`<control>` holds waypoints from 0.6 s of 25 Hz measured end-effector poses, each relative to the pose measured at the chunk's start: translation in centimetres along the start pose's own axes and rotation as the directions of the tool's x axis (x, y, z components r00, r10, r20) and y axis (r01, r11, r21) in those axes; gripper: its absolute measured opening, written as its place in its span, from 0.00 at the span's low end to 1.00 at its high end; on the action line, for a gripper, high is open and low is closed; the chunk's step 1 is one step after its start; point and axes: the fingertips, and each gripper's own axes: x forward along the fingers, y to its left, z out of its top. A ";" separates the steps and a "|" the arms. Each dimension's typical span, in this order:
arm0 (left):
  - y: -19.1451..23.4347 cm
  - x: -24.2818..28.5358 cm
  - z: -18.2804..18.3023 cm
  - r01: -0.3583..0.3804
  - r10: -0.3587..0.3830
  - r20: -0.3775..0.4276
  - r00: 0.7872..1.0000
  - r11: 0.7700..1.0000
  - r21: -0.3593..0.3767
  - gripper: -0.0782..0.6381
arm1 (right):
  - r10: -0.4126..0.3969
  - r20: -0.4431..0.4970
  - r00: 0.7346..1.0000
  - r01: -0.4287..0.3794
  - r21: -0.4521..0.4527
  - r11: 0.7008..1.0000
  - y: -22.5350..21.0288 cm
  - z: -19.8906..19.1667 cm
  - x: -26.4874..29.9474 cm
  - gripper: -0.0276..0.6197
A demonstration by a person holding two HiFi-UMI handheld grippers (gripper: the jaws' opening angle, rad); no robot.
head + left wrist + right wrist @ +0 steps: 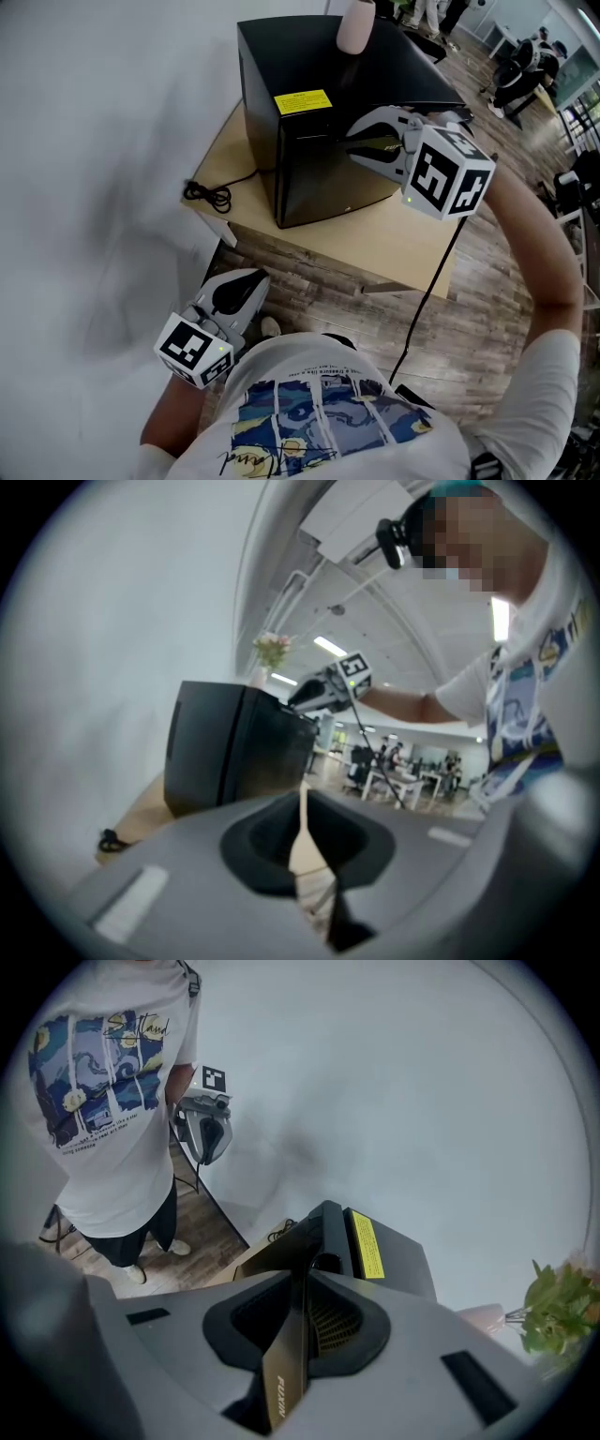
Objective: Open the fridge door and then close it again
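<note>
The fridge (281,56) is a small black box with a yellow label (302,101) on its top. It stands upright toward the far end of the tabletop (375,244), set back from the near edge with bare wood in front. Its glossy door (323,178) faces that near edge, its top edge pinched at the free corner by the right gripper (356,145); whether it is fully shut or open a crack cannot be told.

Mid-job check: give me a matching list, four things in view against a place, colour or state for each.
Things:
1 fridge
2 label
3 vase
4 cable

Descriptions:
a yellow
b coiled near the wall
c on the wooden table
d on top of the fridge

Pairs: 1-c, 2-a, 3-d, 4-b
</note>
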 end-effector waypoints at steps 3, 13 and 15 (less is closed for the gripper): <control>-1.2 0.2 -0.1 -0.013 0.013 0.002 1.000 1.000 0.003 0.14 | -0.042 0.058 0.997 0.040 0.038 0.998 1.2 0.4 -1.4 0.12; -7.5 2.6 0.0 -0.044 0.044 0.013 0.999 0.998 0.038 0.14 | -0.166 0.251 0.954 0.054 0.400 0.915 12.2 -2.1 -5.5 0.08; -9.2 3.1 0.2 -0.054 0.053 0.021 0.998 0.998 0.041 0.14 | -0.190 0.287 0.939 0.026 0.490 0.871 15.0 -3.0 -6.2 0.08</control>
